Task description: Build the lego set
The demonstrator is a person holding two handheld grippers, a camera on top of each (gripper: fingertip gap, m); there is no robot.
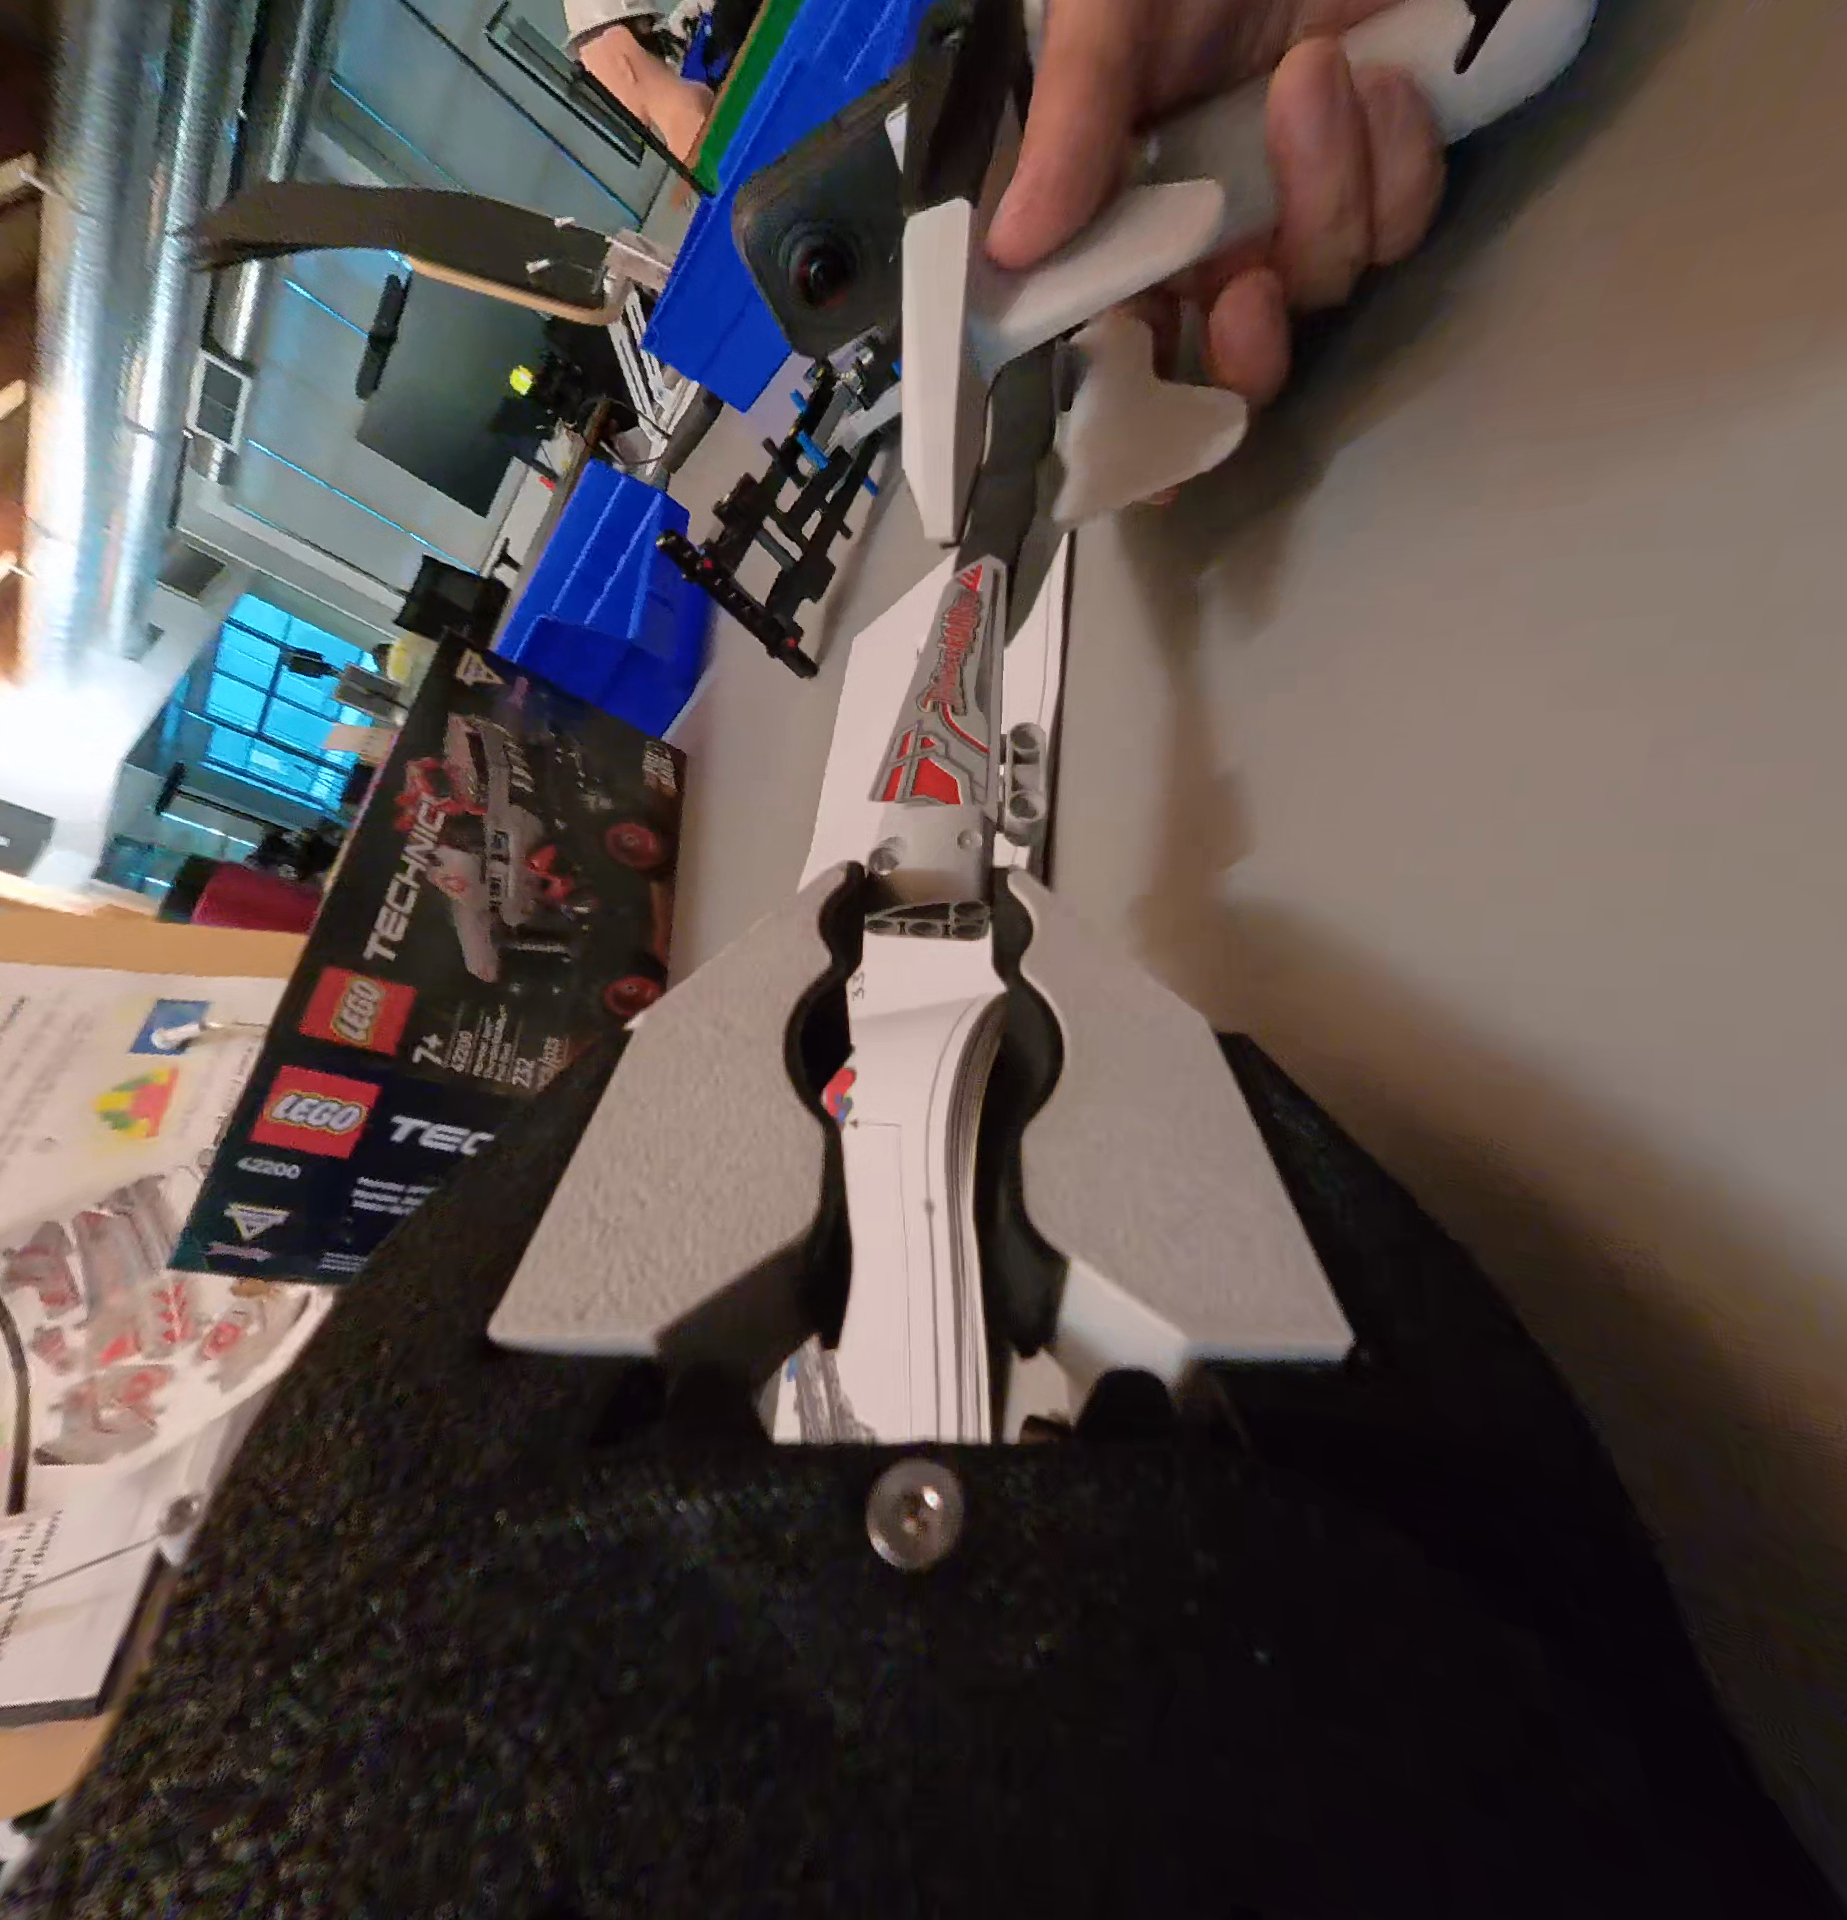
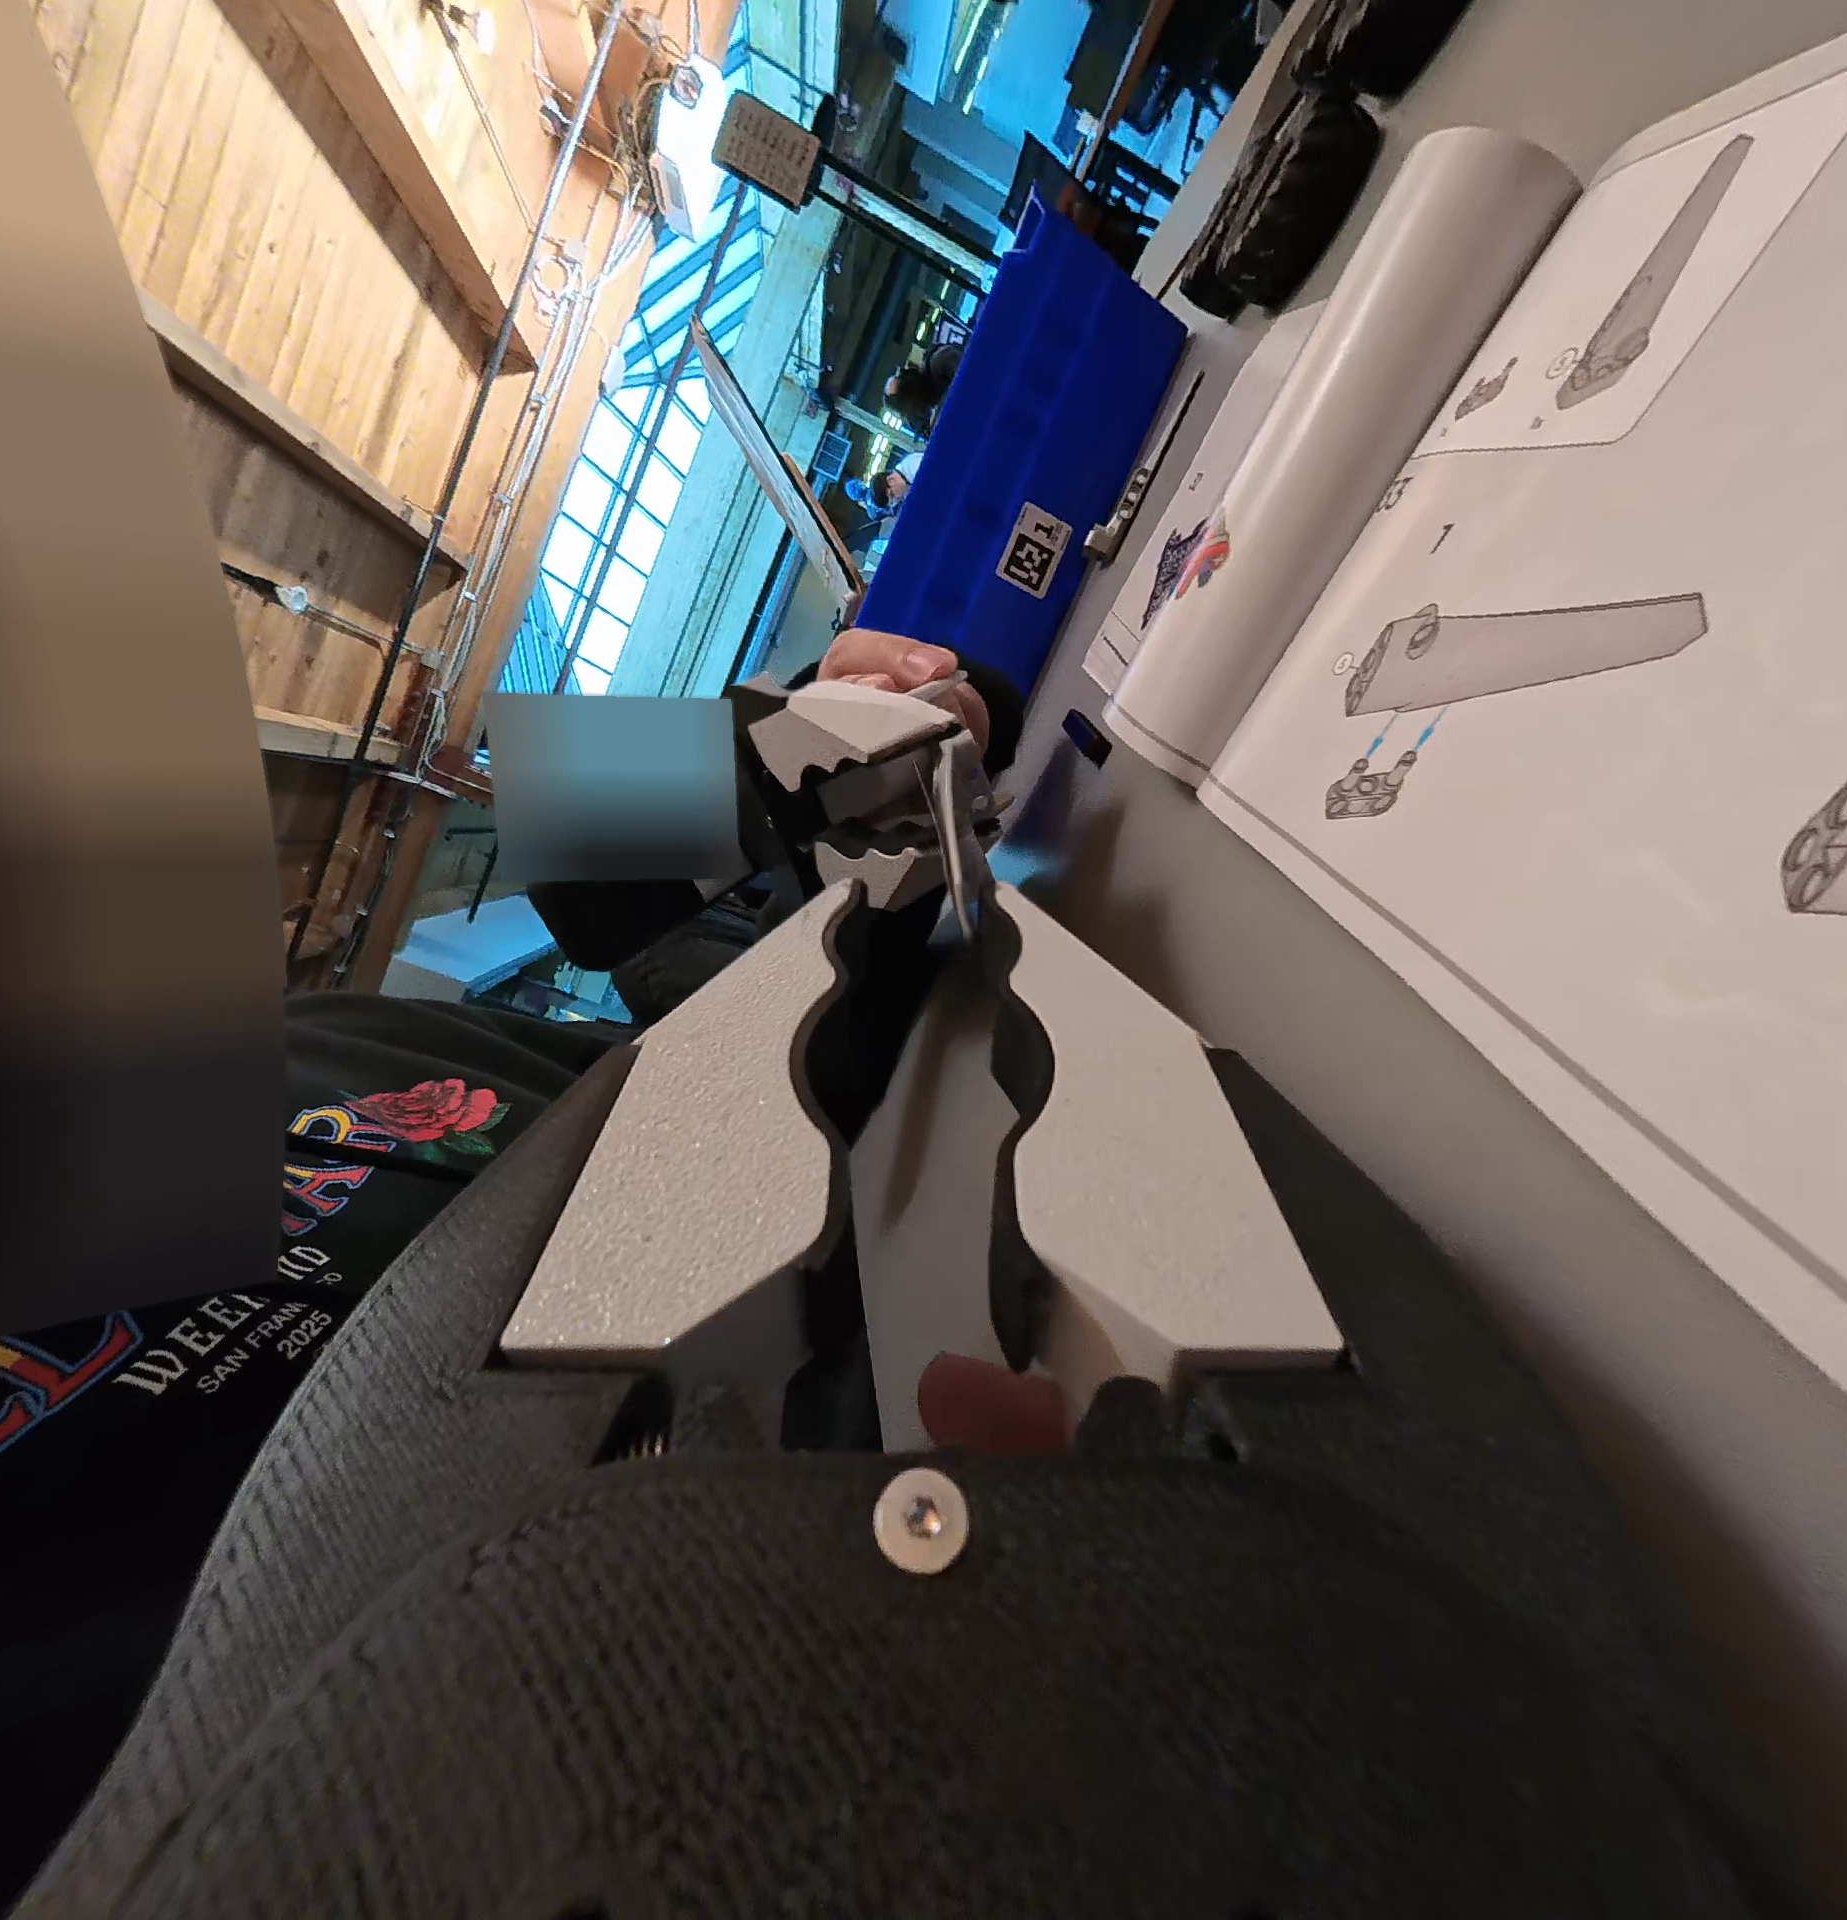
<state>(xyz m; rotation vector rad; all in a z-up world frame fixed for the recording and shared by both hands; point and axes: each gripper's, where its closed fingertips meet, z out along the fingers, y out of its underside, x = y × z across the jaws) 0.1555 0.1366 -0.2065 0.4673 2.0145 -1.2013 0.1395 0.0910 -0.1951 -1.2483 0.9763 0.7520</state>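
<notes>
A long grey Lego panel (image 1: 950, 717) with a red sticker runs between my two grippers, above the open instruction booklet (image 1: 867, 727). A small light grey connector (image 1: 1023, 774) with holes sits on the panel's side. My left gripper (image 1: 929, 888) is shut on the panel's wide end. My right gripper (image 1: 1007, 520), held by a hand, takes the narrow end. In the right wrist view the panel (image 2: 929, 1195) fills the gap of my right gripper (image 2: 929, 904), and the left gripper (image 2: 950, 821) faces it, shut on the panel's edge.
A black Lego frame (image 1: 784, 540) and blue bins (image 1: 607, 603) stand at the table's back. The Lego box (image 1: 462, 935) and a printed sheet (image 1: 67, 1195) lie left. In the right wrist view there are the booklet (image 2: 1521, 623), black tyres (image 2: 1283, 208), a blue bin (image 2: 1023, 436) and a person's torso (image 2: 399, 1143). My hands' fingertips stand some 6 centimeters from each other.
</notes>
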